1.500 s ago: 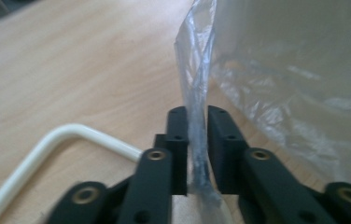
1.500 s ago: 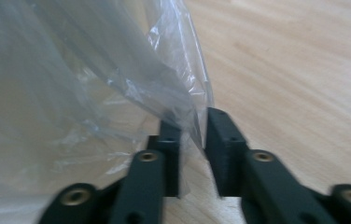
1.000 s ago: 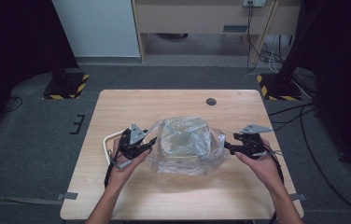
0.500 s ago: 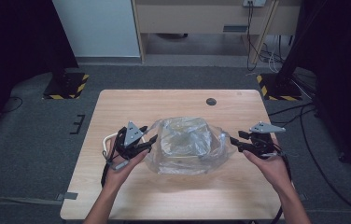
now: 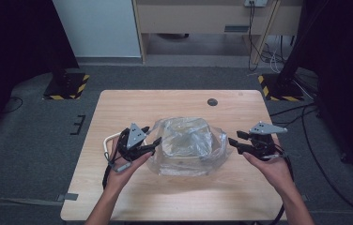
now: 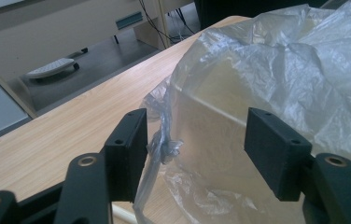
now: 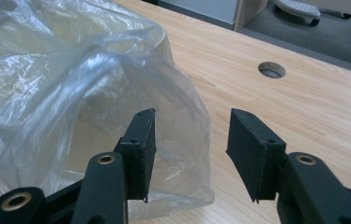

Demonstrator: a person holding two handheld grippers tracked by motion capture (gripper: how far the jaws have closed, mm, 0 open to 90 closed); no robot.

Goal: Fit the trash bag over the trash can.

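flanking the clear plastic bag (image 5: pixel 188 146), we hold the left gripper (image 5: pixel 147 146) and right gripper (image 5: pixel 234 142) both spread, pinching nothing.

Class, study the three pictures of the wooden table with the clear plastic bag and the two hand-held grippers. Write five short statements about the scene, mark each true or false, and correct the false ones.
1. The crumpled clear plastic bag lies on the light wooden table between the two grippers. True.
2. The right gripper is clamped shut on the bag. False: in the right gripper view its jaws stand apart beside the bag's edge, holding nothing.
3. The left gripper is open, with a twisted bit of the bag's film between its jaws. True.
4. The small round hole in the tabletop is covered by the bag. False: it lies bare, beyond the bag near the far edge.
5. The bag hangs lifted above the table. False: it rests on the tabletop.
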